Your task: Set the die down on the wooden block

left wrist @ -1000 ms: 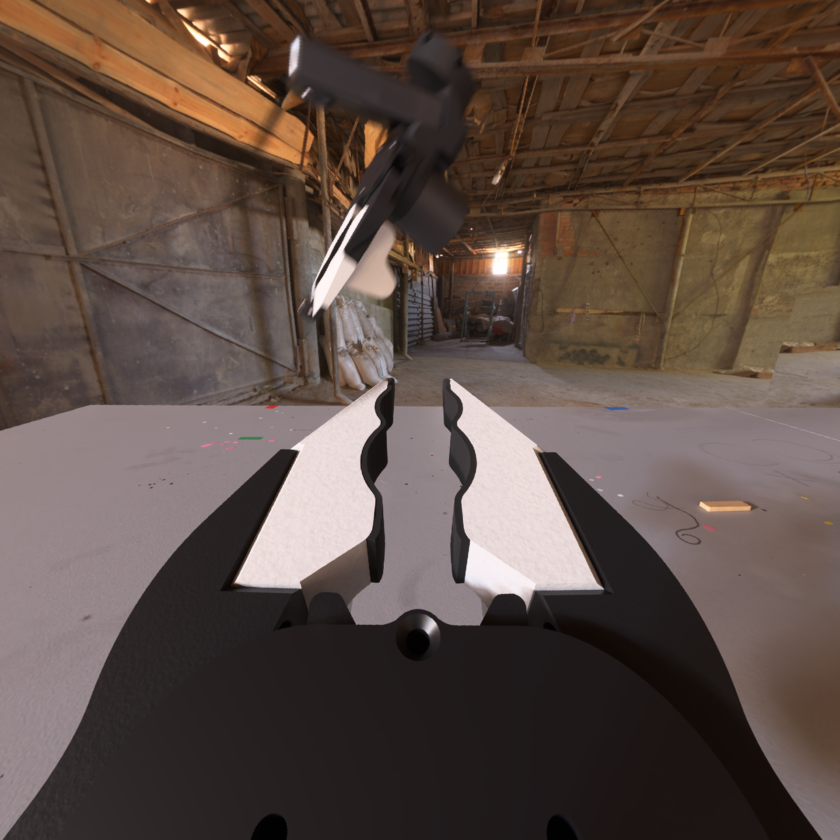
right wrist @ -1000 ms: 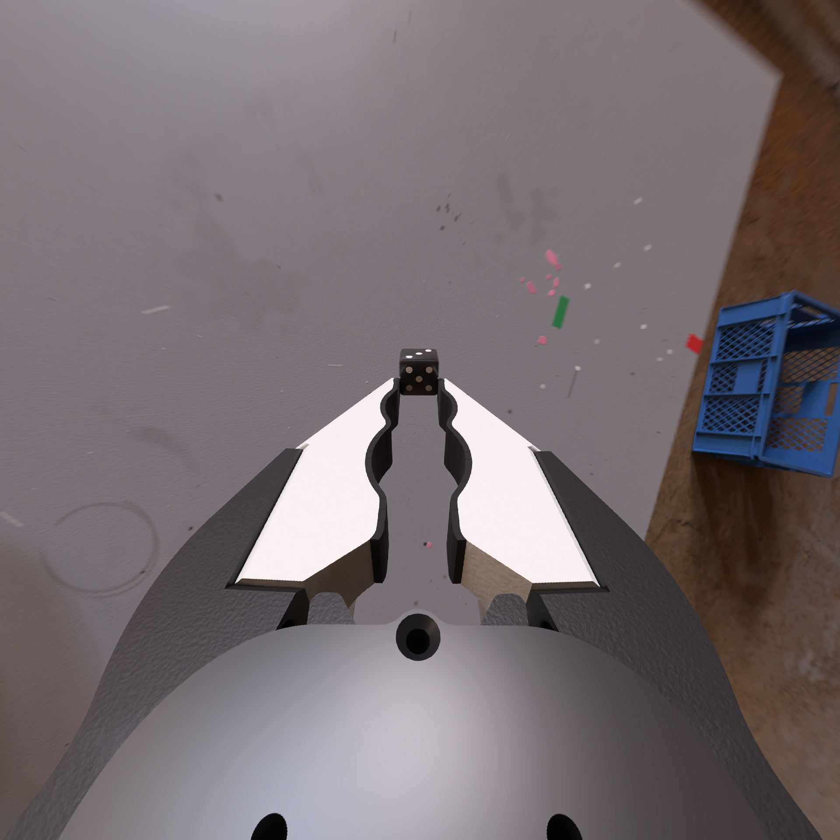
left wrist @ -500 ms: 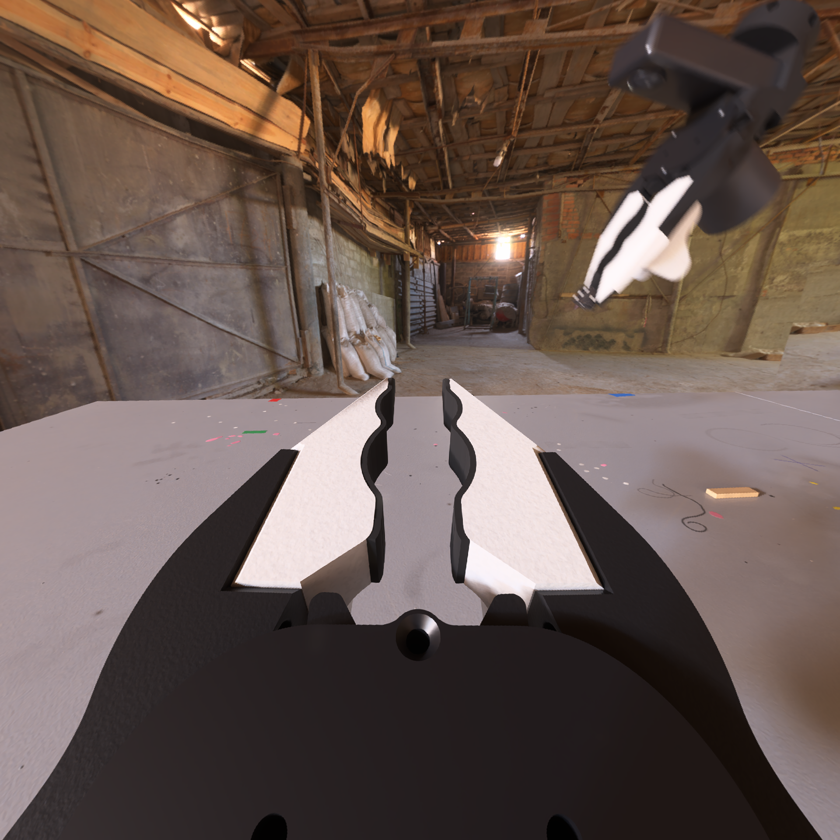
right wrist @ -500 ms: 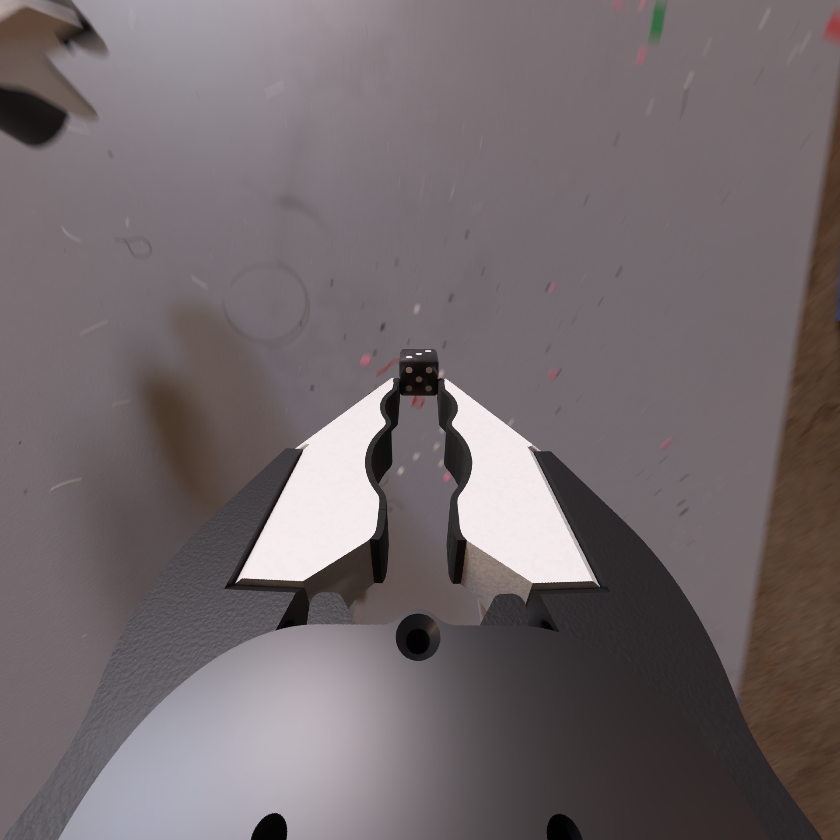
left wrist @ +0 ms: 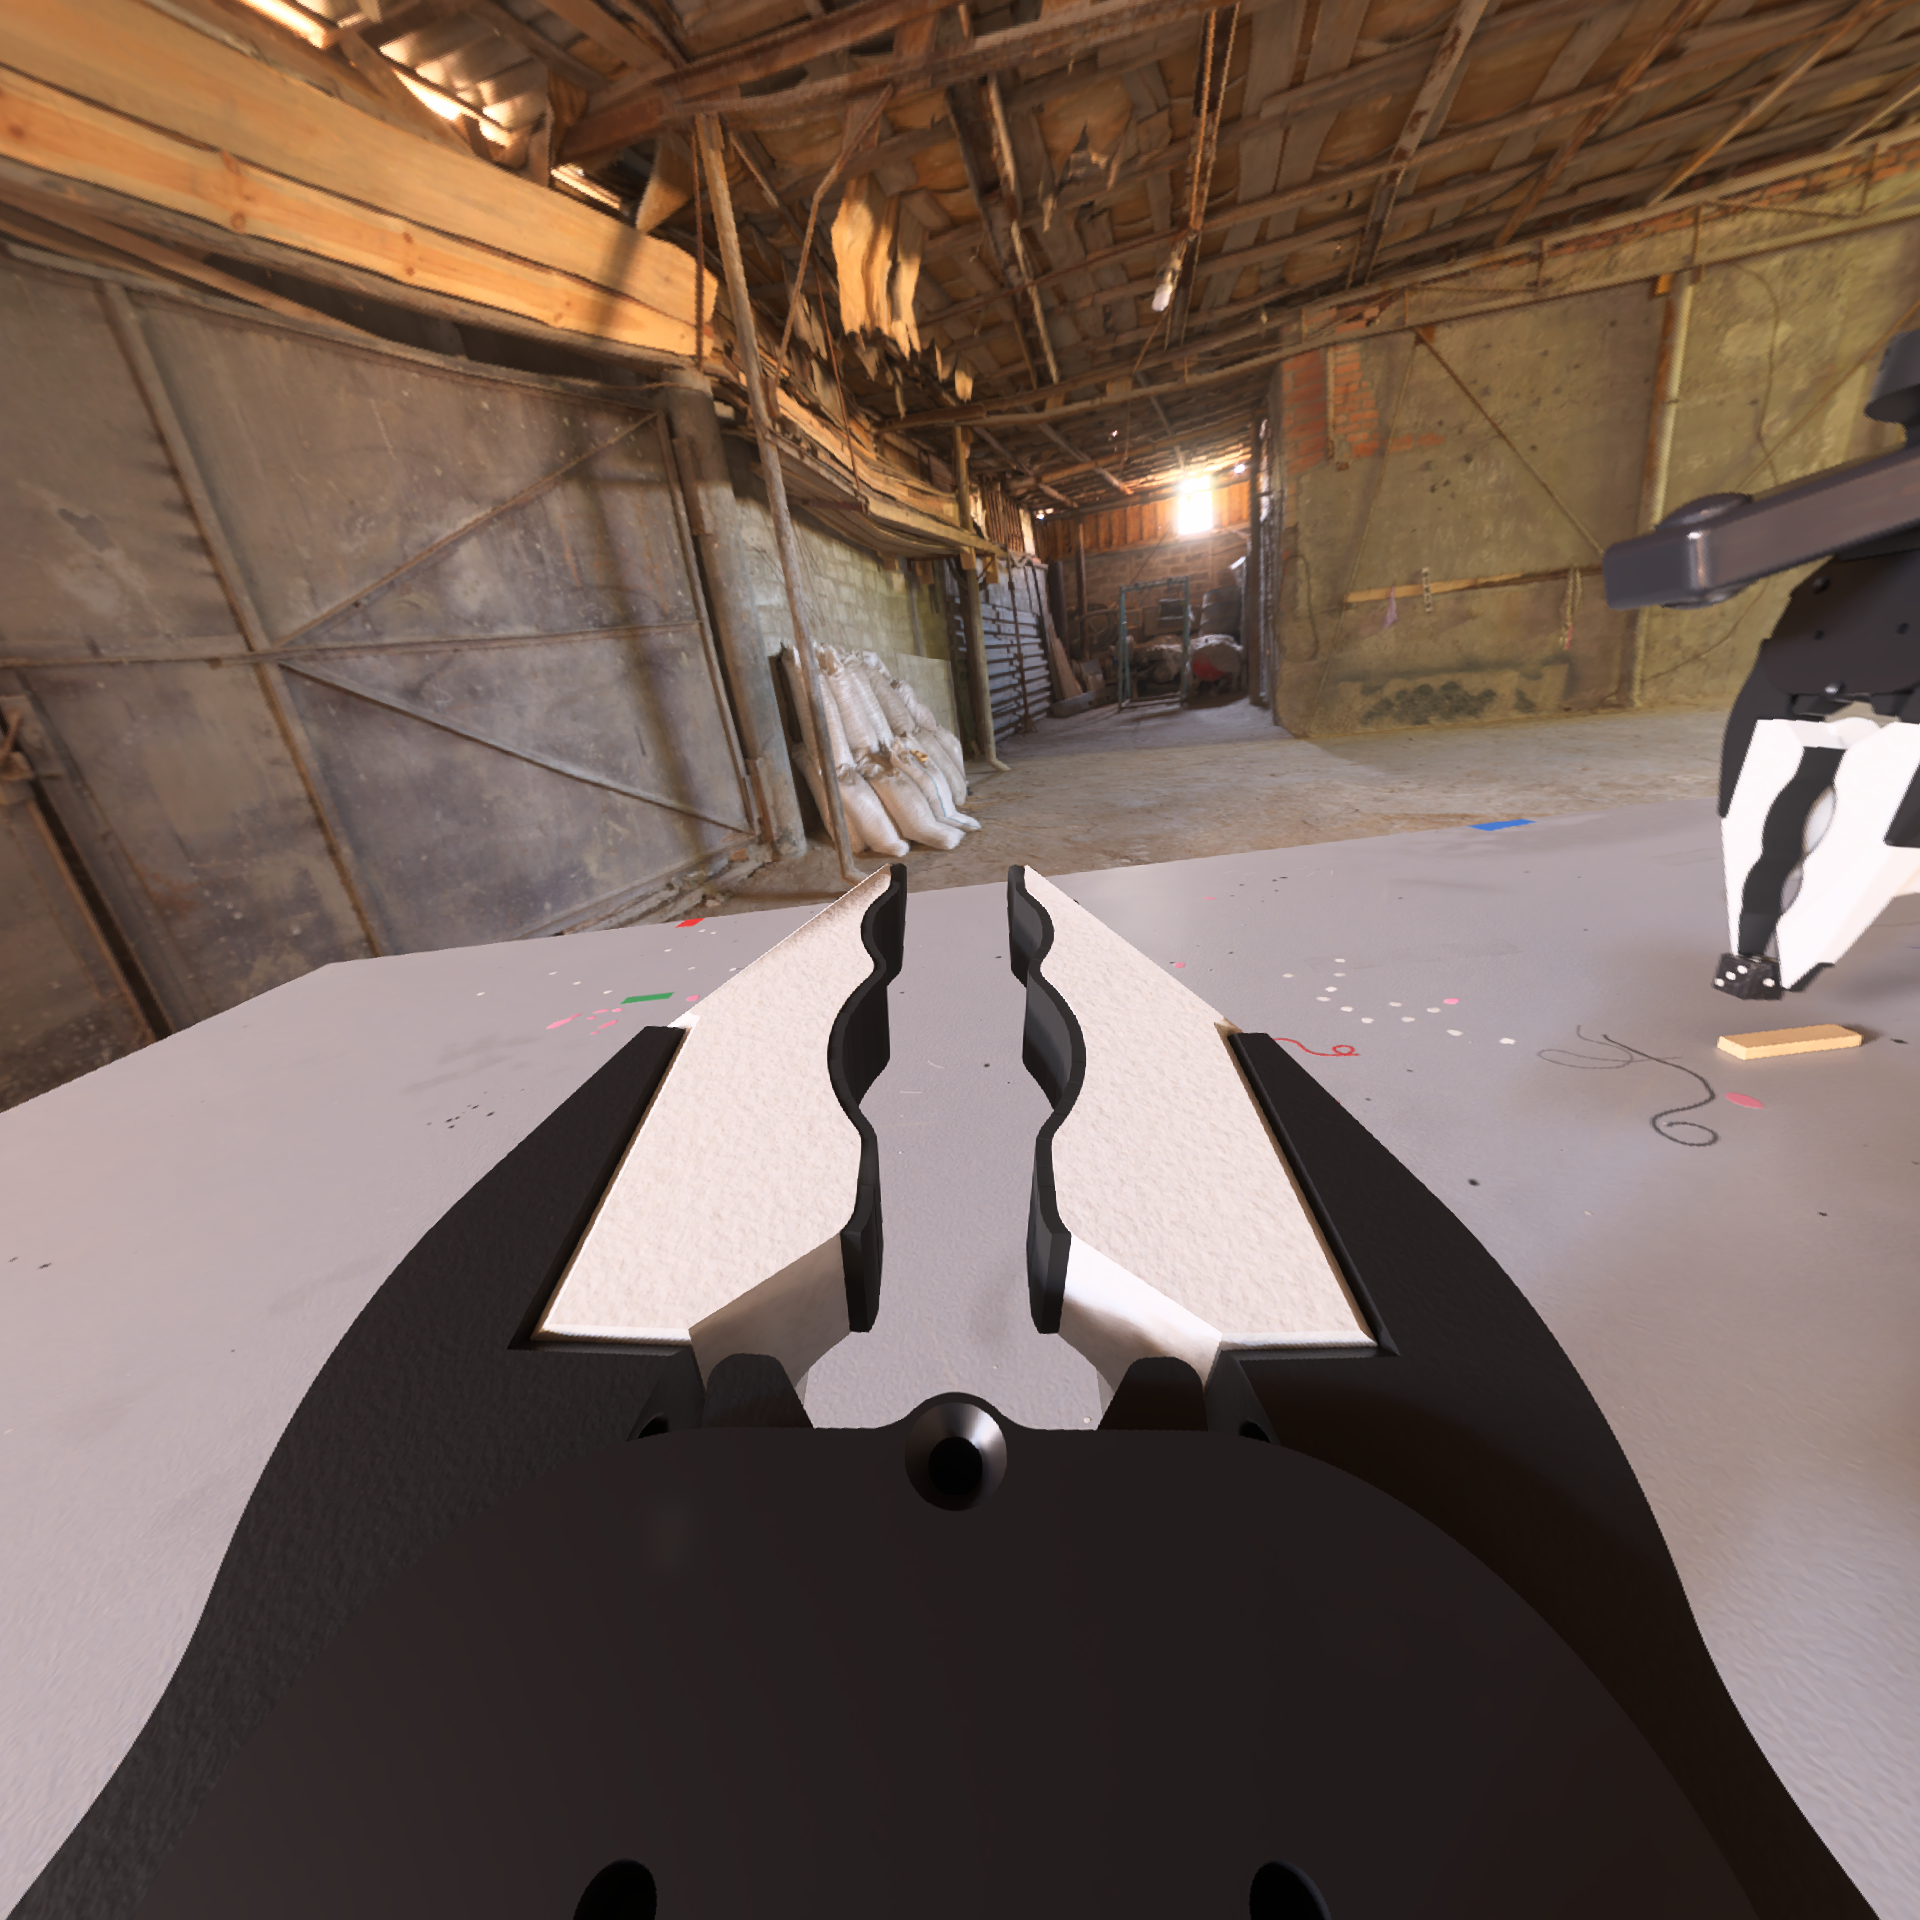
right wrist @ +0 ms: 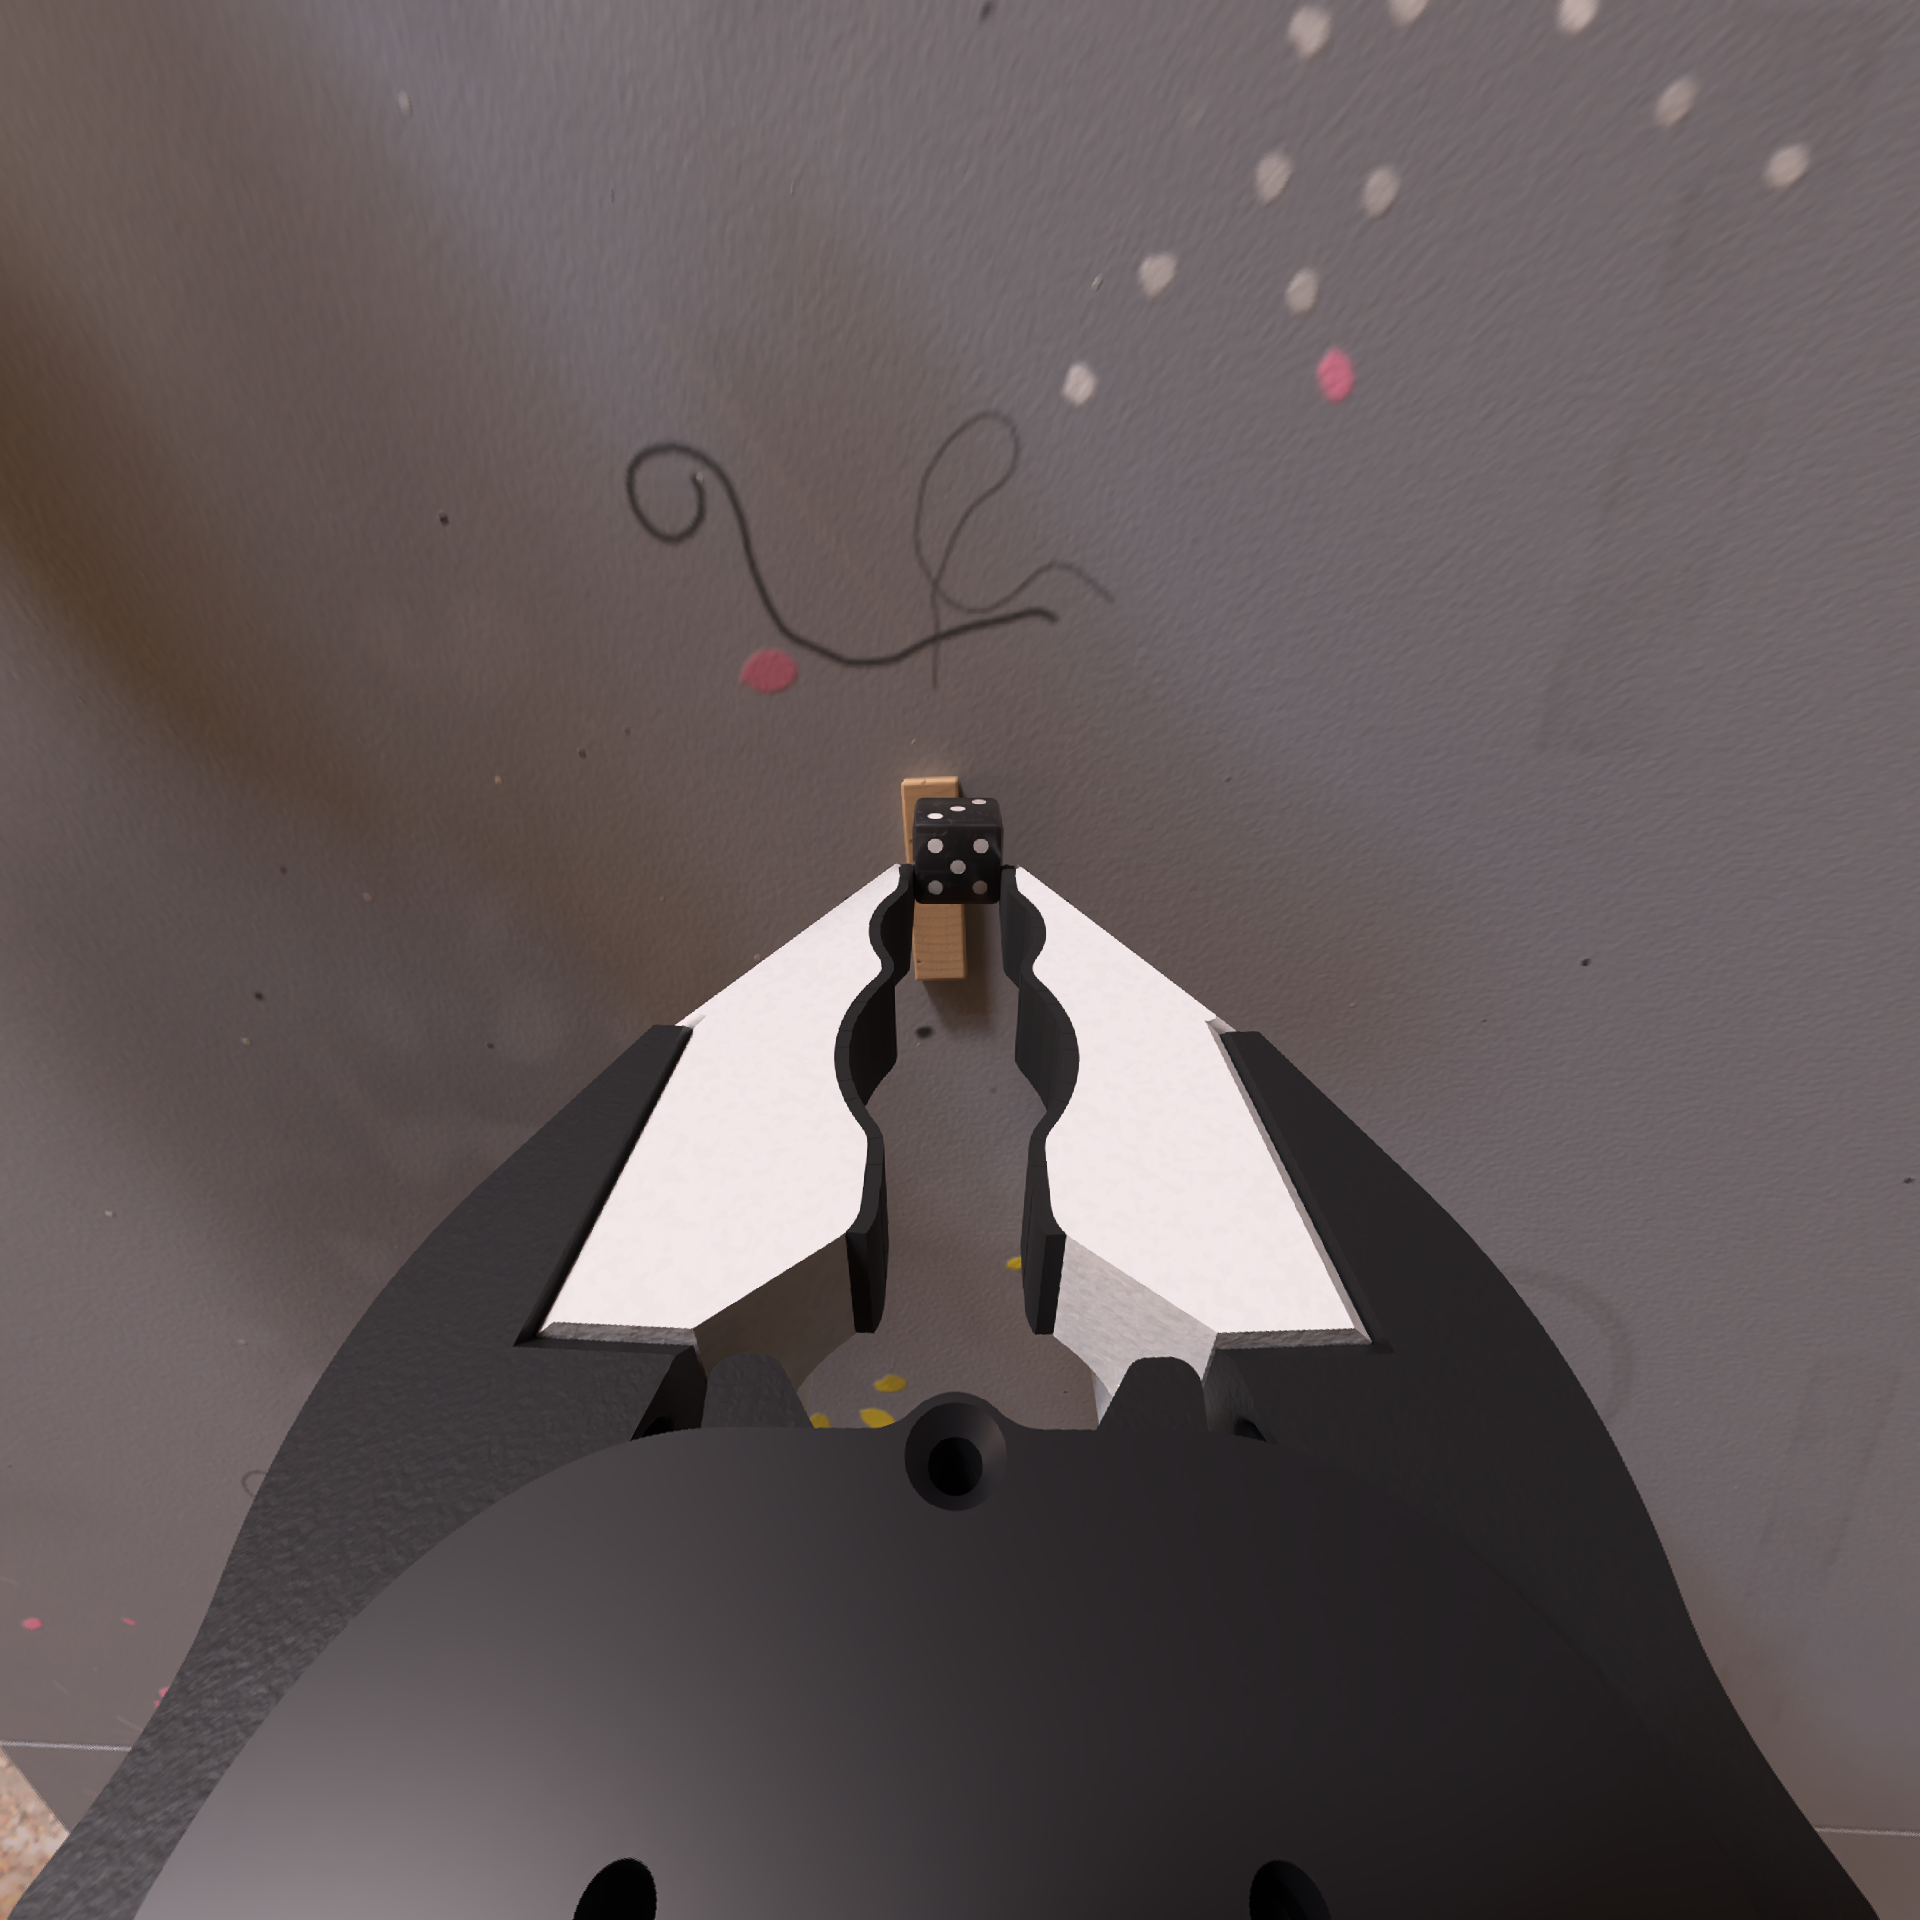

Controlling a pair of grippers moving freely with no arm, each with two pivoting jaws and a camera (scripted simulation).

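Note:
My right gripper (right wrist: 957,878) points down at the table and is shut on a small black die (right wrist: 957,854) with white pips, held at its fingertips. A thin, flat wooden block (right wrist: 938,940) lies on the grey table (right wrist: 416,727) right below the die; the die hides its middle. In the left wrist view the right gripper (left wrist: 1766,961) hangs at the far right with the die (left wrist: 1748,976) a little above the table, just up and left of the wooden block (left wrist: 1789,1040). My left gripper (left wrist: 956,883) is open and empty, low over the table.
The grey table (left wrist: 312,1143) bears paint specks and black scribbles (right wrist: 862,561) beside the block. Its far edge runs across the left wrist view, with a barn floor and stacked white sacks (left wrist: 894,758) beyond.
My right gripper has carried the die across the table and down until it hangs over the wooden block. The left gripper has hardly moved.

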